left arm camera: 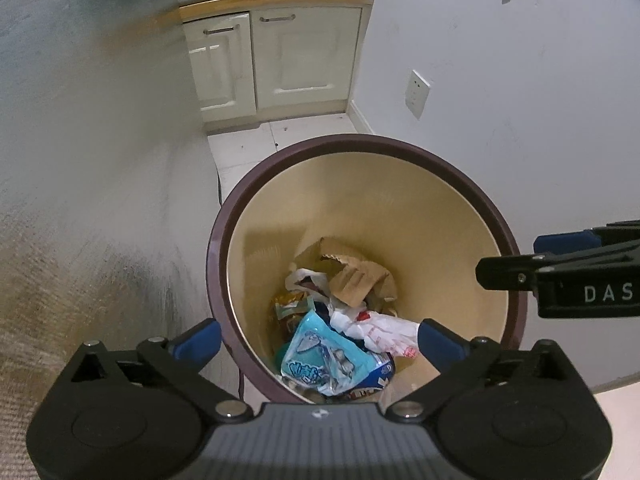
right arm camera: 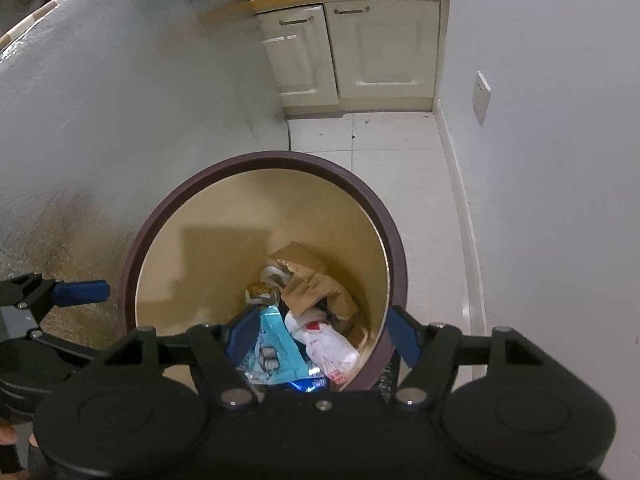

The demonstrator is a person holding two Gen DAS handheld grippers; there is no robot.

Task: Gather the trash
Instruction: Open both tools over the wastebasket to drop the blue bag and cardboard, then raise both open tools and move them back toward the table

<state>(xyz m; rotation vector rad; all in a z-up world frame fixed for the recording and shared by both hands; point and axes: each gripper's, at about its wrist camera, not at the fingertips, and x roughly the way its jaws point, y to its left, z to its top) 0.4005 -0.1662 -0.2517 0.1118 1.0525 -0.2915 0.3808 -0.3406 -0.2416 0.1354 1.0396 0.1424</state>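
Left wrist view: the round bin (left arm camera: 218, 248) holds a blue wrapper (left arm camera: 320, 354), torn cardboard (left arm camera: 356, 276) and a white bag (left arm camera: 380, 330); both grippers' jaws spread, empty, above its rim.

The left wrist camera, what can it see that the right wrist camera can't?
Only the left wrist view shows the word DAS on the right gripper, which pokes in from its right edge, and a snack packet with yellow and orange print. Only the right wrist view shows the left gripper from the side, at its left edge, and a wide stretch of white floor tiles. Both show the bin with its dark rim, and inside it torn brown cardboard, a light blue wrapper and a white plastic bag, plus the cream cupboard and wall socket. Both grippers are open and empty.
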